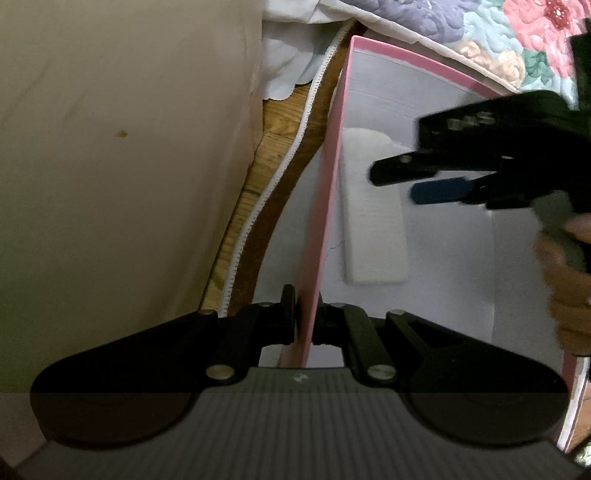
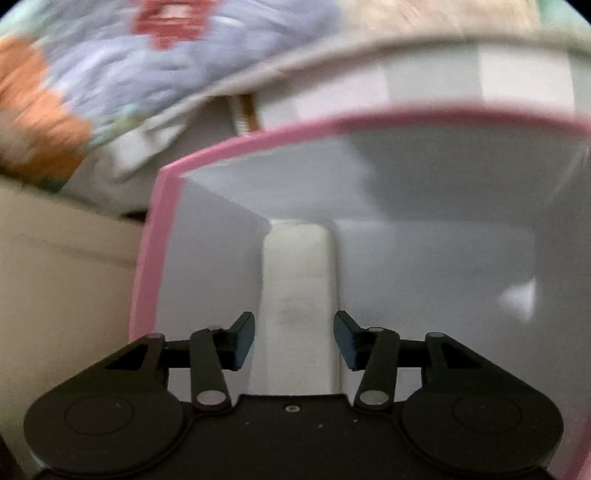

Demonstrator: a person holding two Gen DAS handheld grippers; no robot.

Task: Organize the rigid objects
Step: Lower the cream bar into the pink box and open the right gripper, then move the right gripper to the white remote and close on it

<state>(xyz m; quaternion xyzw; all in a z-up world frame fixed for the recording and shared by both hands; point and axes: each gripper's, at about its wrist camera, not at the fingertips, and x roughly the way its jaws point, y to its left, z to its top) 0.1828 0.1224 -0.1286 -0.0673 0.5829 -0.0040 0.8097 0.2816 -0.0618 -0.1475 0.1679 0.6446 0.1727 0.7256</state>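
Pink-rimmed box wall [image 1: 325, 206] is pinched by the left hand-held gripper [image 1: 303, 317]. Between the right hand-held gripper's [image 2: 294, 341] parted, non-touching jaws, a white oblong block [image 2: 297, 288] is seen on the box floor. Judged rigid, light and smooth, it is best taken across its long sides.

A bedroom in a home is indicated. A quilted floral bedspread [image 1: 491, 33], patterned with pink, lilac and peach blooms, is seen draped along the top edge, and white bed linen [image 1: 291, 62] with a scalloped hem is shown hanging beneath it. Wooden plank flooring [image 1: 273, 140] is glimpsed in the narrow gap below. A pink-rimmed storage box [image 2: 162, 229] with pale walls is set just beside the bed, a domestic sort of container.
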